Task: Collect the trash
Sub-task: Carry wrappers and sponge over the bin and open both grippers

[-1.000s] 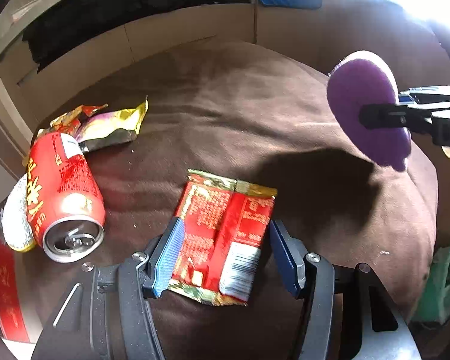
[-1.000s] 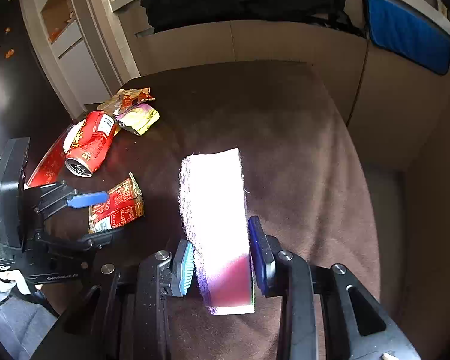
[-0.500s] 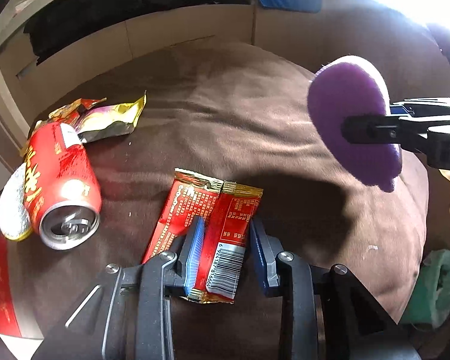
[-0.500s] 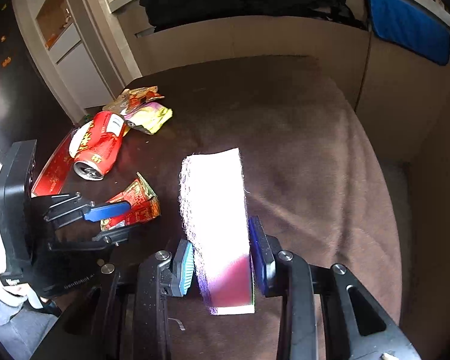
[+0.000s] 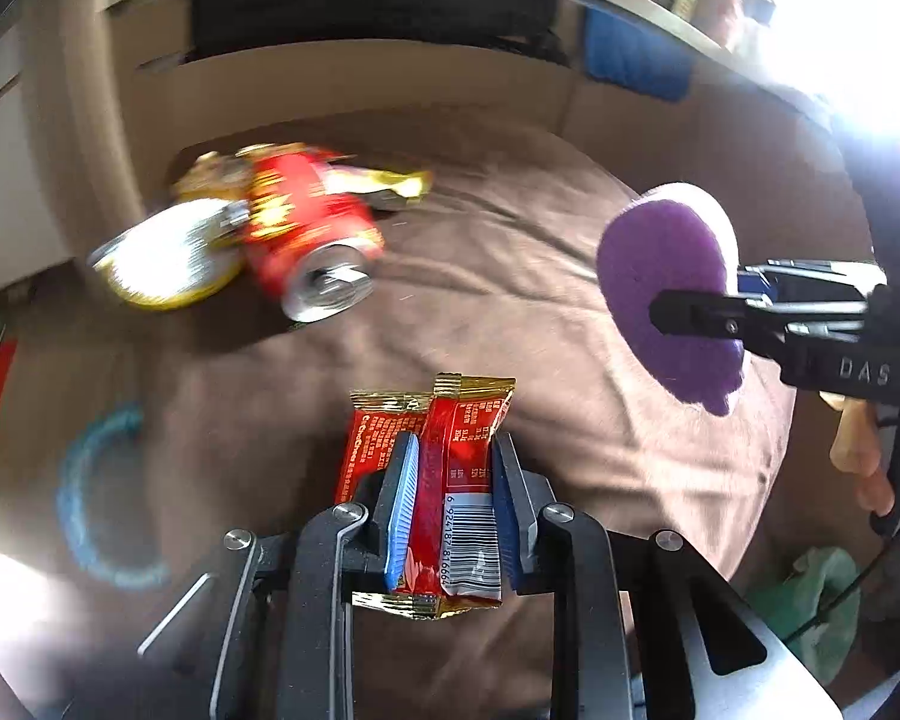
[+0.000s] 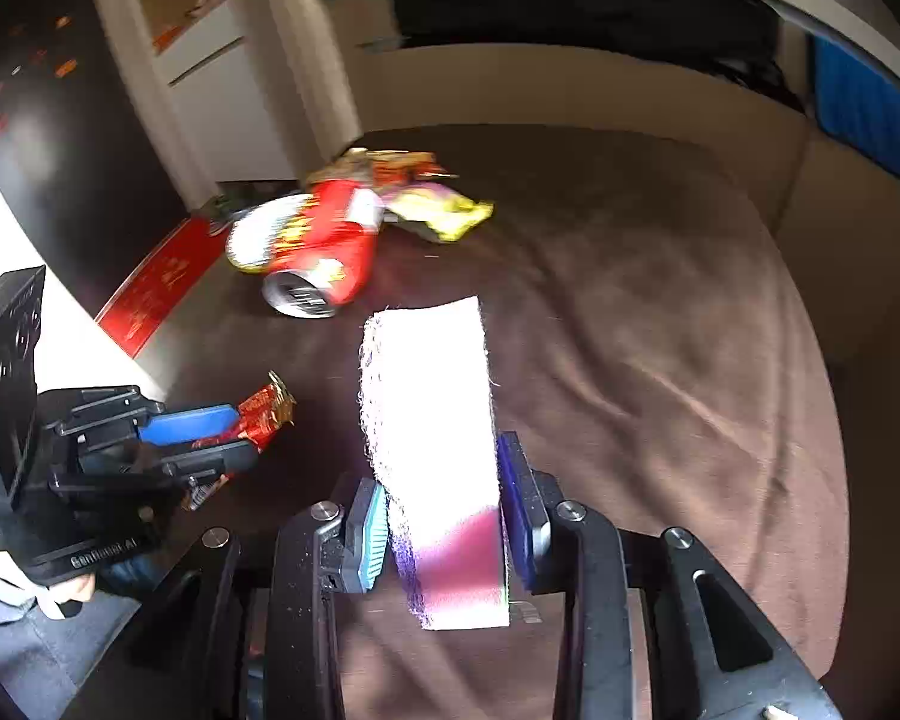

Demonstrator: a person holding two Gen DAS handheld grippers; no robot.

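My left gripper (image 5: 453, 501) is shut on a red and gold snack wrapper (image 5: 459, 474), folded between the blue pads and lifted off the brown cloth (image 5: 510, 276). The same gripper (image 6: 222, 432) and wrapper (image 6: 264, 411) show at the left of the right wrist view. My right gripper (image 6: 444, 516) is shut on a purple and white sponge pad (image 6: 432, 420), which also shows in the left wrist view (image 5: 669, 294). A red can (image 5: 312, 234) lies on its side at the far left with a silver and yellow wrapper (image 5: 162, 255) and a gold wrapper (image 5: 390, 186) beside it.
The brown cloth covers a rounded table top. A red box (image 6: 162, 282) leans by the table's left edge. A beige wall and cabinet (image 6: 210, 90) stand behind. A blue cloth (image 6: 870, 114) hangs at the back right. A green thing (image 5: 810, 600) lies low on the right.
My left gripper has closed on the red wrapper, folded it and lifted it, swinging left. The can and other wrappers now sit farther away. The right gripper still holds the pad.
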